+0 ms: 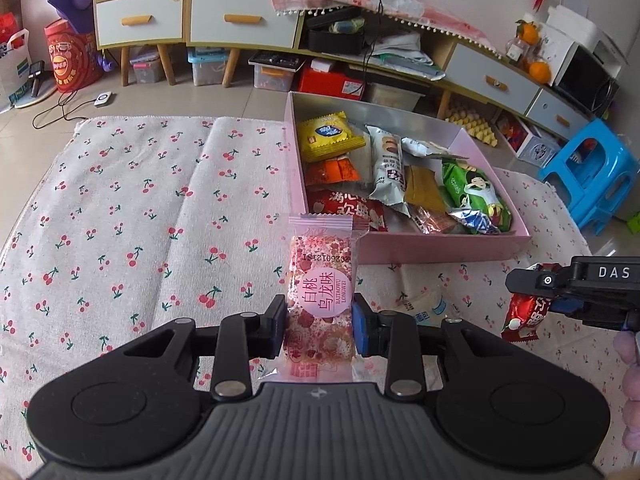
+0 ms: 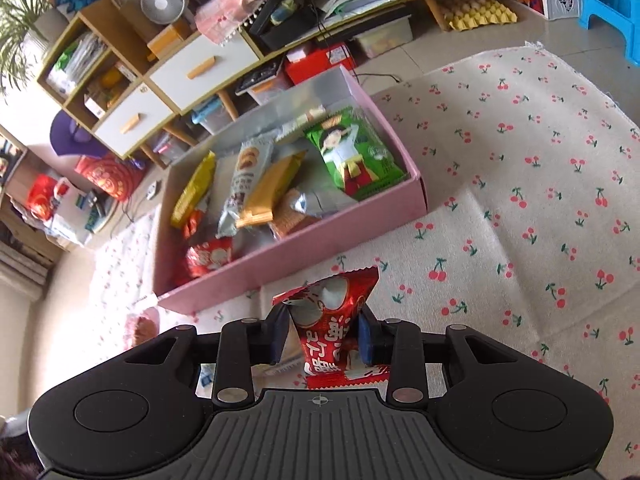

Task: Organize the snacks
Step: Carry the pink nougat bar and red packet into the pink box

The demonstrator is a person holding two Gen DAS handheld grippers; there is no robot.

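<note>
My left gripper [image 1: 320,326] is shut on a pink snack bar in a clear wrapper [image 1: 320,280], held above the cherry-print cloth just short of the pink box's near wall. The pink box [image 1: 440,246] holds several snack packets, among them a yellow one [image 1: 330,136] and a green one [image 1: 476,190]. My right gripper [image 2: 322,334] is shut on a red snack packet [image 2: 326,332], in front of the pink box [image 2: 288,256]. In the left wrist view the right gripper [image 1: 532,298] shows at the right edge with the red packet [image 1: 524,314]. A pale packet [image 1: 424,306] lies on the cloth between them.
The cherry-print cloth [image 1: 140,220] covers the work surface. Behind it stand a low cabinet with drawers [image 1: 240,20], storage bins underneath, and a blue plastic stool [image 1: 592,172] at the right. A cable and small device [image 1: 102,99] lie on the floor.
</note>
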